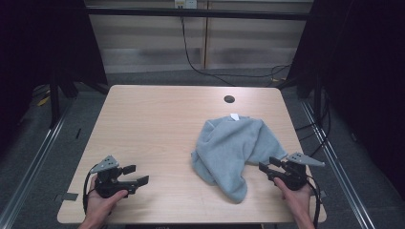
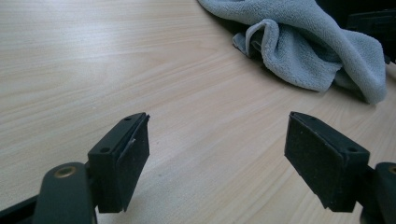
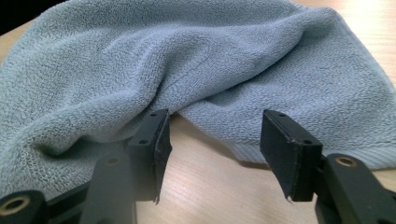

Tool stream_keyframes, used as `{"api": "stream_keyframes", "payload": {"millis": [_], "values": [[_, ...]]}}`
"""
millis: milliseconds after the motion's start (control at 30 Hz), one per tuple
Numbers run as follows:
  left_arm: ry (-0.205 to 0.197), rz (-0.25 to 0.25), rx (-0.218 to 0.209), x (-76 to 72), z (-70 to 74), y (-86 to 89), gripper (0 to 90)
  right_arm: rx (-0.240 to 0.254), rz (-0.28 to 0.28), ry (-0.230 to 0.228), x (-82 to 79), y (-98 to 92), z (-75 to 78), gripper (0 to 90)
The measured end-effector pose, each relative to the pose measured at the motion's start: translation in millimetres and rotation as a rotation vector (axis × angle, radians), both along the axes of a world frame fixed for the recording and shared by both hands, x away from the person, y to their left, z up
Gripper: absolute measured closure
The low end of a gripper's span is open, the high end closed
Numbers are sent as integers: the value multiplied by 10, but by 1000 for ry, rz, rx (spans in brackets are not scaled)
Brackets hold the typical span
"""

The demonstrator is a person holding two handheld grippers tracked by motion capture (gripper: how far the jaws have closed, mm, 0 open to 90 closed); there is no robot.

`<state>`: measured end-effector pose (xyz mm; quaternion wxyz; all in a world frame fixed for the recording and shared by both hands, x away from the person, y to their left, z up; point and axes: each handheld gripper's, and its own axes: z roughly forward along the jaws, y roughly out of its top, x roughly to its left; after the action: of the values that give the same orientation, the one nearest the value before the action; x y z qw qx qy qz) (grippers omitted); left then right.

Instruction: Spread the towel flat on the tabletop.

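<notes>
A crumpled light grey-blue towel (image 1: 234, 148) lies on the right half of the wooden table (image 1: 157, 124), with a small white tag at its far edge. My right gripper (image 1: 268, 166) sits at the towel's near right edge, open, with bare wood between its pads; in the right gripper view the towel (image 3: 196, 65) bunches just beyond the fingertips (image 3: 292, 149). My left gripper (image 1: 136, 175) rests at the table's near left, open and empty. In the left gripper view, the towel (image 2: 303, 42) lies far off past the gripper (image 2: 217, 149).
A round cable hole (image 1: 229, 99) sits near the table's far edge. Dark frame posts and floor rails flank the table, and black cables run across the floor behind it. Bare wood spreads between the left gripper and the towel.
</notes>
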<state>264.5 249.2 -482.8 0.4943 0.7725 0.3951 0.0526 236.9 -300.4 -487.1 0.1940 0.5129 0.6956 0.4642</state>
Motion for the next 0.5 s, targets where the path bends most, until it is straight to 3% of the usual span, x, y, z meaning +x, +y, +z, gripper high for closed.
{"api": "stream_keyframes", "payload": {"millis": [67,133,233,267,500], "values": [[9,15,-6,12,-4,13,289,12,8,12,10,0,-5,424],[17,15,-13,26,-12,21,284,51,57,69,21,-3,3,444],[3,0,1,31,-13,23,286,47,66,75,22,16,12,415],[29,-10,-40,44,-15,20,289,61,80,100,32,34,15,415],[14,-20,6,33,-22,-23,259,43,107,106,53,84,67,385]]}}
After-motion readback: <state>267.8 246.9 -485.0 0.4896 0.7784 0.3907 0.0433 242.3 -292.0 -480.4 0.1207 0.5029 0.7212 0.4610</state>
